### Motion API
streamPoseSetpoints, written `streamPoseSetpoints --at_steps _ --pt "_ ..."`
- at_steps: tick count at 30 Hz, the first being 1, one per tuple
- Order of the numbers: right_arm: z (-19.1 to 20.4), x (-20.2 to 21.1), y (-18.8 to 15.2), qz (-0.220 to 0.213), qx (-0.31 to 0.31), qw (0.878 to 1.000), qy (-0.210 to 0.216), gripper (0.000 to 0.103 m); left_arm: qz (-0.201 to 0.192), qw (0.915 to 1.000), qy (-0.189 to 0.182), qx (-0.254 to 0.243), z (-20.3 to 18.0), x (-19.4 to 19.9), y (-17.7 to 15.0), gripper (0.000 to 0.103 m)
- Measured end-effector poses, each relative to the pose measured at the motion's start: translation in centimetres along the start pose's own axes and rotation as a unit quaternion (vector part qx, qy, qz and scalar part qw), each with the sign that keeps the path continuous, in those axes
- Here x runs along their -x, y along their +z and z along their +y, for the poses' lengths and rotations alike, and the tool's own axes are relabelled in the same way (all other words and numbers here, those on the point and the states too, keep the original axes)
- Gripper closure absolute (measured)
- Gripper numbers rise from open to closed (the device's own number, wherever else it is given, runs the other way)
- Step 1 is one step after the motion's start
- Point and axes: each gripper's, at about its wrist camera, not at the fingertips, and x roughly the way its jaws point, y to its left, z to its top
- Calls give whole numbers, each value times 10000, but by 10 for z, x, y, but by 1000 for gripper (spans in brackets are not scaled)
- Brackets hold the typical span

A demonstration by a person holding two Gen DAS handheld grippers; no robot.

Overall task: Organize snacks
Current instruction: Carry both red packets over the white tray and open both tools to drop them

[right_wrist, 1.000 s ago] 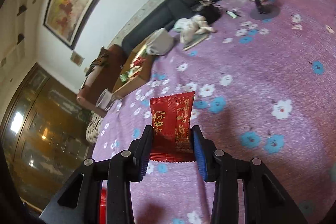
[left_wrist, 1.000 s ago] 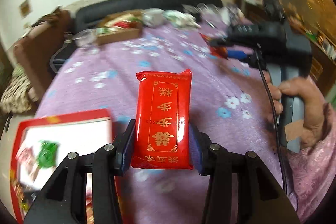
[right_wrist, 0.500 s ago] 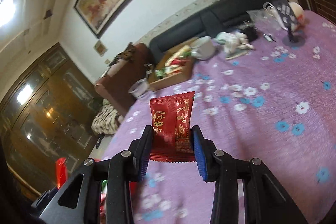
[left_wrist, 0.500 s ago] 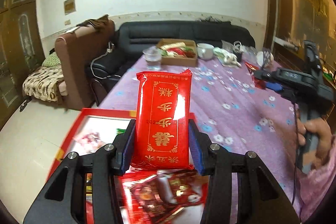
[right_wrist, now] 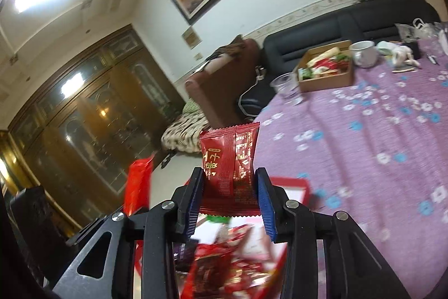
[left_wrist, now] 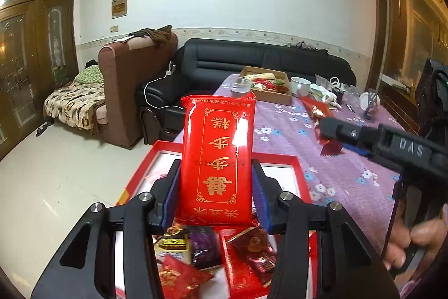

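2 grippers are working at once, each one carrying a snack. Nearest in the left wrist view, the left gripper (left_wrist: 215,195) is clamping a bright red packet (left_wrist: 218,159) with gold lettering, its blue pads pressing both long edges, packet standing upright. Right below it, at 6 o'clock, the red gift box (left_wrist: 280,159) is lying open on the purple floral tablecloth (left_wrist: 350,175), with loose wrapped snacks (left_wrist: 252,248) piling inside. Over at 3 o'clock the right gripper (left_wrist: 330,129) is reaching in, pinching a dark red sachet (left_wrist: 319,111). In the right wrist view that right gripper (right_wrist: 229,198) is squeezing the sachet (right_wrist: 228,159) above the box corner (right_wrist: 296,184), contents below looking blurred. Farther out, at 1 o'clock, a cardboard tray (left_wrist: 275,93) of snacks is sitting beside a clear cup (left_wrist: 240,86) and a white mug (left_wrist: 301,84). Beyond, a black sofa (left_wrist: 252,60) is lining the wall.
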Motion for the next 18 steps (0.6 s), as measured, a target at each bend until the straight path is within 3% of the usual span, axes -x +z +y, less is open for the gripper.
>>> streamPoseSetpoints --at_steps 18 --pt "61 -15 -32 164 496 9985 153 65 -57 9995 94 291 33 9 -12 58"
